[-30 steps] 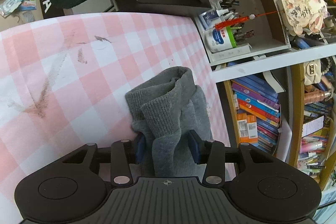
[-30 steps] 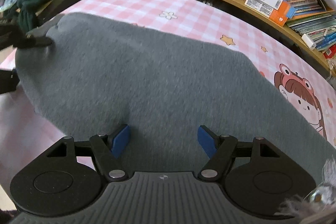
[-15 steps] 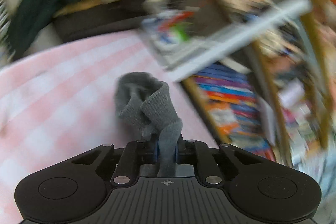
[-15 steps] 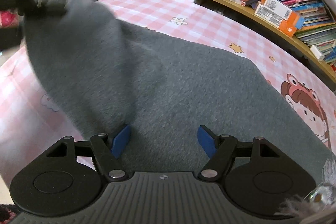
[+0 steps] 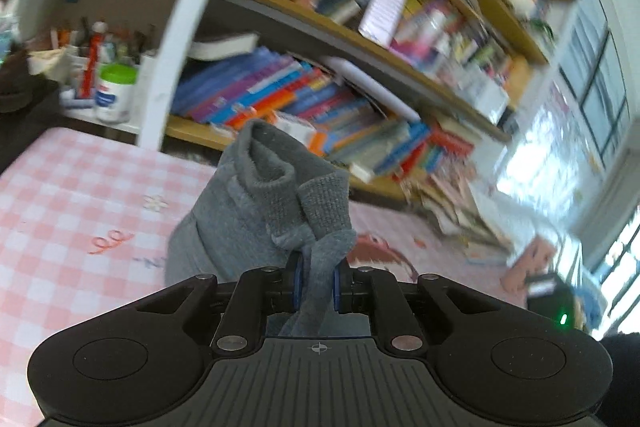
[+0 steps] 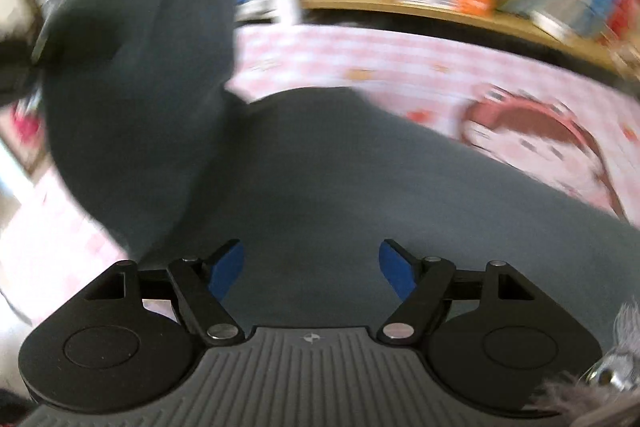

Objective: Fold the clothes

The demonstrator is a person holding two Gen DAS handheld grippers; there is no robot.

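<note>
Left gripper point(image 5: 314, 285) was clamped nearly shut, blue pads pinching a bunched fold of the grey garment point(image 5: 256, 211) between them; it pointed slightly downward with the cloth lifted in front. Right gripper point(image 6: 311, 263) pointed steeply down over the spread part of the same garment; jaws wide and opening, pads point(image 6: 226, 267) clear of the fabric, nothing pinched between them.

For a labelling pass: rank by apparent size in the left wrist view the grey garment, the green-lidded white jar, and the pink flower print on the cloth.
1. grey garment, though nearness inflates it
2. green-lidded white jar
3. pink flower print
</note>
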